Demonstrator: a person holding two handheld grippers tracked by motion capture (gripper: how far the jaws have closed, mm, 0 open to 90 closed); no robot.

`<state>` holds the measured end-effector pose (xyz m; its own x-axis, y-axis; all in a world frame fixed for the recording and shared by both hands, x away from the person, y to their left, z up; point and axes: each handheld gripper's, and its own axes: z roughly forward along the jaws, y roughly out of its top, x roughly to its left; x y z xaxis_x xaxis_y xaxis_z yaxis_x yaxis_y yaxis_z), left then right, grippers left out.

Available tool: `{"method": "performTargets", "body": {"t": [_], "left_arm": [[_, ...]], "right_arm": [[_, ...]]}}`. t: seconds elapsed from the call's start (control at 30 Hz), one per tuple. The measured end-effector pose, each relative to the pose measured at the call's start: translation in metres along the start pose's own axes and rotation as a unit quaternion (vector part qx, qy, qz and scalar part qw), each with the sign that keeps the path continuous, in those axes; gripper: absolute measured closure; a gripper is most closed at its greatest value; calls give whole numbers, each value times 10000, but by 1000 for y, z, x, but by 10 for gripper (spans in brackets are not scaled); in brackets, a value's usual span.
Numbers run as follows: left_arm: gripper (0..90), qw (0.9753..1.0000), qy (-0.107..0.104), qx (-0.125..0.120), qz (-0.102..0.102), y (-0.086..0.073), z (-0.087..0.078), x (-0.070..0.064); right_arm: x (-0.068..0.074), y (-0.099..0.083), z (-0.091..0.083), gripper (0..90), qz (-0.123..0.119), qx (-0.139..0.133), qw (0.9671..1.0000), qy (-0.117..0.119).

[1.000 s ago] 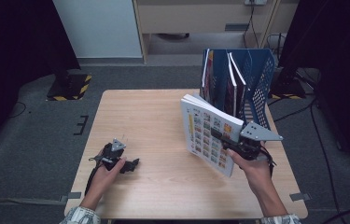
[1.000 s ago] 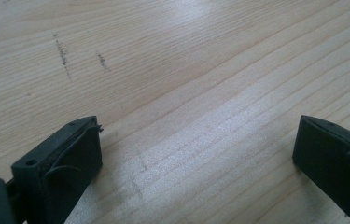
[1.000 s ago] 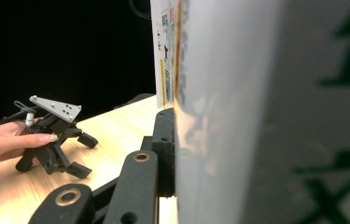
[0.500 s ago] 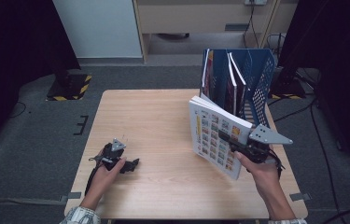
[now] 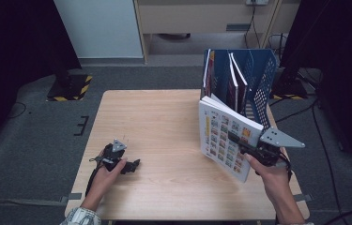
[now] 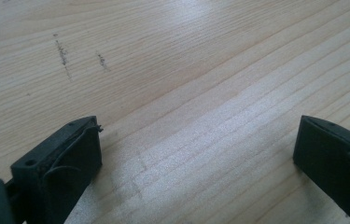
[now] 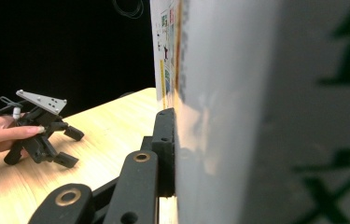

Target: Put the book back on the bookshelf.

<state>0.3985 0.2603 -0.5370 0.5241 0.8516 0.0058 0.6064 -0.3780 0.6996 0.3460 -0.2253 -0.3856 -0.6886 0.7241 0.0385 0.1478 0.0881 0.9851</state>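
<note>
Pale wooden table (image 5: 164,122) in the high view: the right gripper (image 5: 239,144) is clamped on a book (image 5: 223,136) held upright just before a blue rack (image 5: 258,79).

Left gripper view: left gripper (image 6: 196,154), 2 jaws apart over bare wood.

Right gripper view: 1 jaw presses the book's cover (image 7: 256,116).

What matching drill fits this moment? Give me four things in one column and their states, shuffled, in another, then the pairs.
Things:
1. left gripper
2. right gripper
3. book
4. blue rack

States:
A. stands on the table's far right with books upright in it
B. shut on the book's cover
C. lifted and tilted, in front of the rack
D. open and empty, low over bare wood

Pairs: 1-D, 2-B, 3-C, 4-A
</note>
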Motion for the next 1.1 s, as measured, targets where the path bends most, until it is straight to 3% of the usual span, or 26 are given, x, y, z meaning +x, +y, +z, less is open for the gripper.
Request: {"method": "performTargets", "body": {"t": [1.1], "left_arm": [[0, 10000, 5, 8, 2, 0, 0, 0]], "right_arm": [[-18, 5, -54, 738, 77, -168, 9990, -398]]}}
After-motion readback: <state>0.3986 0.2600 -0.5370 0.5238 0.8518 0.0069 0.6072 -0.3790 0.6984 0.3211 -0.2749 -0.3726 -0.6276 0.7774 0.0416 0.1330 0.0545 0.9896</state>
